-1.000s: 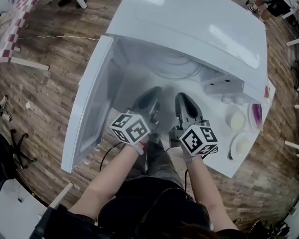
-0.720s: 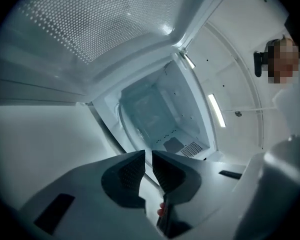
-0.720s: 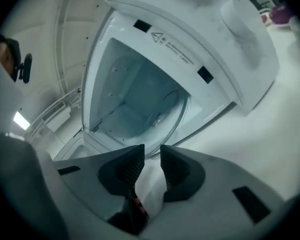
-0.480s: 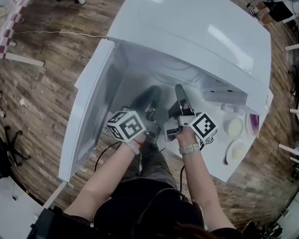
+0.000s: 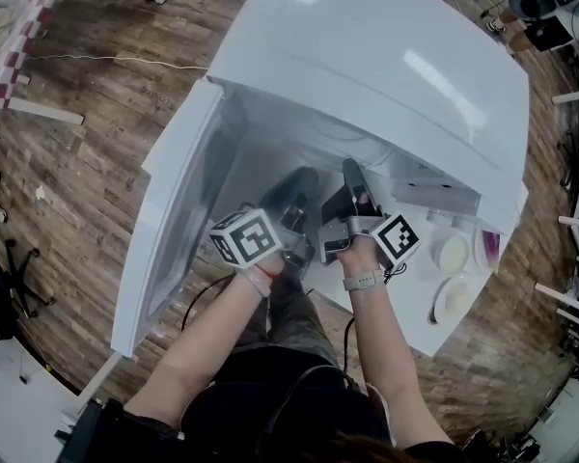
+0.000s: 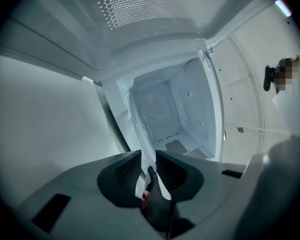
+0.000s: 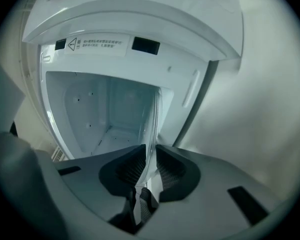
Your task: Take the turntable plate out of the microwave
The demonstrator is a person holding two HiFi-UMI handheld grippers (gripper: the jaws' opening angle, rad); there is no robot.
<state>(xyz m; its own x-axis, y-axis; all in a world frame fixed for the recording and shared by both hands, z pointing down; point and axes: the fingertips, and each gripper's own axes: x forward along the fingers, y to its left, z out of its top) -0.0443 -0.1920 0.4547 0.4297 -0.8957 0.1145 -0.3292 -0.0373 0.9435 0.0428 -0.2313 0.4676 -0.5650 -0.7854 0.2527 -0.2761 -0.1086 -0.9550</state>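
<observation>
Both forearms reach up from the frame bottom, wrists near level, into the open white microwave (image 5: 396,56) at centre frame. Left gripper (image 6: 149,160) is clamped on the clear glass turntable plate (image 6: 140,126), its thin rim edge-on between ribbed black pads. Right gripper (image 7: 149,160), jaws just closing, pinches the same smooth rim. The plate sits at the cavity mouth.

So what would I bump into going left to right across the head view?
Open microwave door → left hand-held gripper → right hand-held gripper, whose jaws have just been closing with the turntable plate between them → cream round dish.
</observation>
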